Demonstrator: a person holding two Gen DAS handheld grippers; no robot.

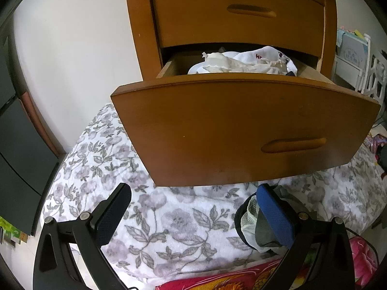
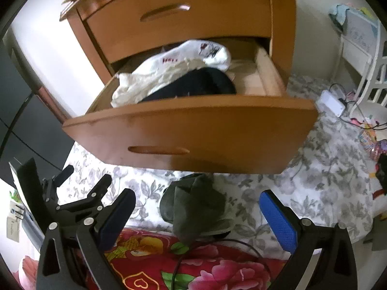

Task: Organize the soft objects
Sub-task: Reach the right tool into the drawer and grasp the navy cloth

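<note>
A wooden nightstand's lower drawer [image 2: 193, 130] stands pulled out over the bed. In it lie a white printed garment [image 2: 193, 53], a cream one [image 2: 135, 87] and a black one [image 2: 193, 84]; the left wrist view shows the white and cream pile [image 1: 241, 62] in the drawer [image 1: 241, 130]. A crumpled grey garment [image 2: 193, 210] lies on the floral bedspread below the drawer front. My right gripper [image 2: 197, 203] hangs open above it, not touching. My left gripper [image 1: 193, 200] is open over the bedspread, and the grey garment with white mesh [image 1: 249, 220] sits behind its blue finger [image 1: 273, 215].
The floral bedspread [image 1: 169, 217] meets a red flowered blanket [image 2: 193, 265] with a black cable [image 2: 241, 244] across it. A white power strip [image 2: 331, 104] and white furniture [image 2: 362, 55] are at the right. A dark cabinet [image 1: 21, 145] stands at the left. The upper drawer [image 1: 241, 12] is closed.
</note>
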